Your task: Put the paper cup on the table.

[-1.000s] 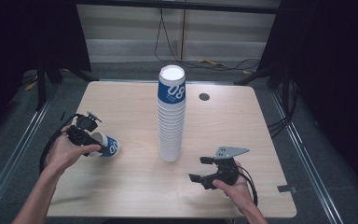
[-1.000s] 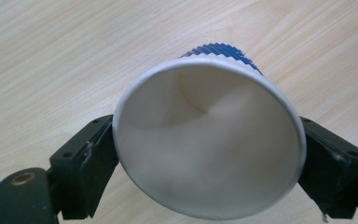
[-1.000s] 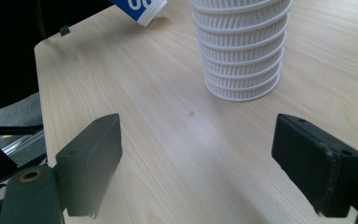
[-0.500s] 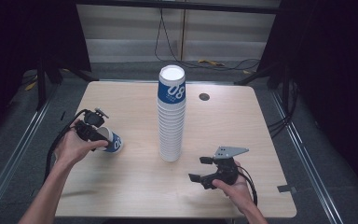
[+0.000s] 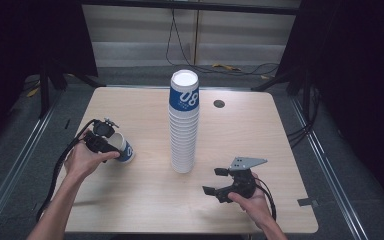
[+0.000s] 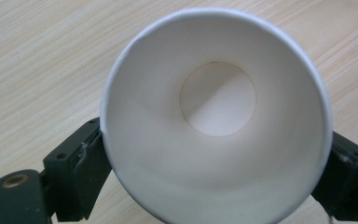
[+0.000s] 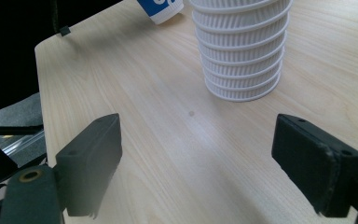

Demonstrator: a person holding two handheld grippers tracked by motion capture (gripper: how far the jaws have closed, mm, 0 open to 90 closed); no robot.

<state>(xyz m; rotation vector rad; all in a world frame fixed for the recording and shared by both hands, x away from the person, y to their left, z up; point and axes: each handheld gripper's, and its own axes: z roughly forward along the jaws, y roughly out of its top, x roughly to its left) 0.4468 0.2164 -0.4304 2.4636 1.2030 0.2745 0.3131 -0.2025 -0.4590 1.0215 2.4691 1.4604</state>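
Observation:
A white paper cup (image 5: 122,150) with a blue band sits tilted at the table's left, mouth turned toward my left gripper (image 5: 111,142). In the left gripper view I look straight into the cup (image 6: 214,116). Its rim sits between the jaws of my left gripper (image 6: 216,140) and touches both pads; those jaws have just been opening. A tall stack of the same cups (image 5: 184,125) stands mid-table. My right gripper (image 5: 215,182) rests low at the front right, open and holding nothing. The right gripper view shows the stack's base (image 7: 242,51) beyond my right gripper (image 7: 198,135).
The wooden table (image 5: 260,130) has a dark round grommet (image 5: 219,103) at the back right. A black cable (image 5: 62,160) trails from the left gripper off the table's left edge. Dark stands and floor cables surround the table.
The left hand has shifted slightly right and toward the far side, tipping the cup from lying on its side toward upright. The right hand and the stack have stayed put.

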